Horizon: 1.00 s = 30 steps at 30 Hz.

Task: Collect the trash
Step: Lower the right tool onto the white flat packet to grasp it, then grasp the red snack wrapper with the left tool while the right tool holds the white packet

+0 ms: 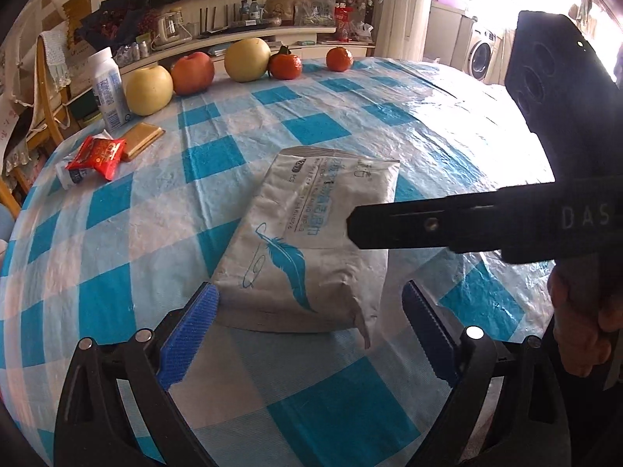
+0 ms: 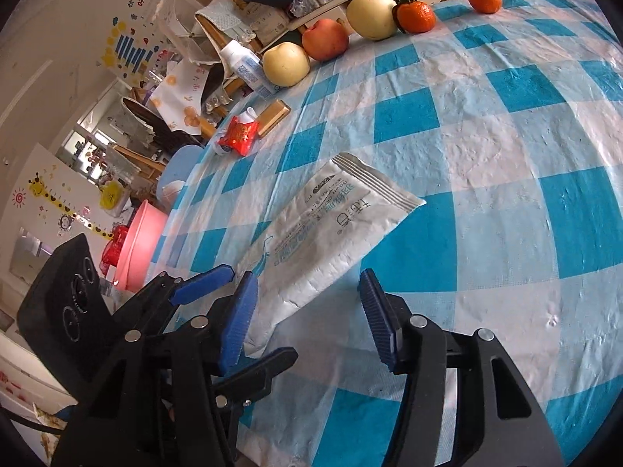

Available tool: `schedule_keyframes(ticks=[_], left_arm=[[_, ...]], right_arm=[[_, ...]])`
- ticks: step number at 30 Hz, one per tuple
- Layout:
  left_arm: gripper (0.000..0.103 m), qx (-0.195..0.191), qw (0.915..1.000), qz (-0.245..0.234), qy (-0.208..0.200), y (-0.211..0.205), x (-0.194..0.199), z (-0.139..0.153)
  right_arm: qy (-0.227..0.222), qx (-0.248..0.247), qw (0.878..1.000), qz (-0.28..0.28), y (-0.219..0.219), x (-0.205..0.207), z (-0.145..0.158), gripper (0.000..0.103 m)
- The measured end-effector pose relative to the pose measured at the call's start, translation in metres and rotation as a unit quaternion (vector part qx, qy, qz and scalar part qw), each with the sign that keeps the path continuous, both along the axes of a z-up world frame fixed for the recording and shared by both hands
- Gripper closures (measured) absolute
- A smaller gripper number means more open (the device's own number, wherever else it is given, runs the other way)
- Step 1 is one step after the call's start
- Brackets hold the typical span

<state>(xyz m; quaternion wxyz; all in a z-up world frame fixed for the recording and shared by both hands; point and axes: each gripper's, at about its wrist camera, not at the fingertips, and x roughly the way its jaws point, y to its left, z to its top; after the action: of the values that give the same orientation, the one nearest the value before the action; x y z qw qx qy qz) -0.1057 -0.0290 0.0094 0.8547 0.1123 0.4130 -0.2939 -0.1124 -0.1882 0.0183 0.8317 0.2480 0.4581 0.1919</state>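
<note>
Blue-padded grippers flank a flat white pouch.
Left gripper (image 1: pixel 309 311) and right gripper (image 2: pixel 307 303) both gape wide, holding nothing; the white pouch (image 1: pixel 315 241) lies on the checked tablecloth (image 1: pixel 350 116), red wrapper (image 1: pixel 99 155) far left.

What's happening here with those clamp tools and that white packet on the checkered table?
A person holds a clamp tool in each hand, clearing trash off the table. Both the left gripper and right gripper have their jaws open on either side of the near end of a white tissue packet, which lies flat, not yet gripped. A red wrapper and a row of fruit sit further back, untouched.
</note>
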Motion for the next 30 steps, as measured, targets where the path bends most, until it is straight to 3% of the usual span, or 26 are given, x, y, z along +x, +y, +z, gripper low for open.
schedule_keyframes(ticks=[3,7,12,18,25,28,30], left_arm=[[0.01,-0.022,0.9994,-0.026,0.009,-0.009,-0.001,0.002],[0.009,-0.028,0.9972,-0.069,0.008,-0.021,-0.007,0.004],[0.009,-0.021,0.9982,-0.053,-0.018,0.002,-0.003,0.02],[0.009,-0.007,0.9972,0.049,-0.056,0.065,0.031,0.04],[0.009,-0.002,0.9833,0.171,-0.061,0.104,0.092,0.049],[0.009,-0.065,0.9699,0.234,-0.018,0.117,0.124,0.049],[0.009,-0.117,0.953,0.279,0.013,0.125,0.145,0.045]], right_arm=[[-0.011,-0.021,1.0,0.006,0.004,0.011,0.002,0.042],[-0.035,-0.08,0.996,0.007,0.008,0.027,0.007,0.026],[-0.05,-0.123,0.991,0.025,0.018,0.044,0.006,0.016],[-0.049,-0.153,0.986,0.043,0.029,0.057,0.002,0.011],[-0.056,-0.194,0.977,0.063,0.042,0.067,0.001,0.011],[-0.062,-0.207,0.974,0.074,0.049,0.07,0.002,0.011],[-0.066,-0.214,0.971,0.08,0.053,0.071,0.002,0.011]])
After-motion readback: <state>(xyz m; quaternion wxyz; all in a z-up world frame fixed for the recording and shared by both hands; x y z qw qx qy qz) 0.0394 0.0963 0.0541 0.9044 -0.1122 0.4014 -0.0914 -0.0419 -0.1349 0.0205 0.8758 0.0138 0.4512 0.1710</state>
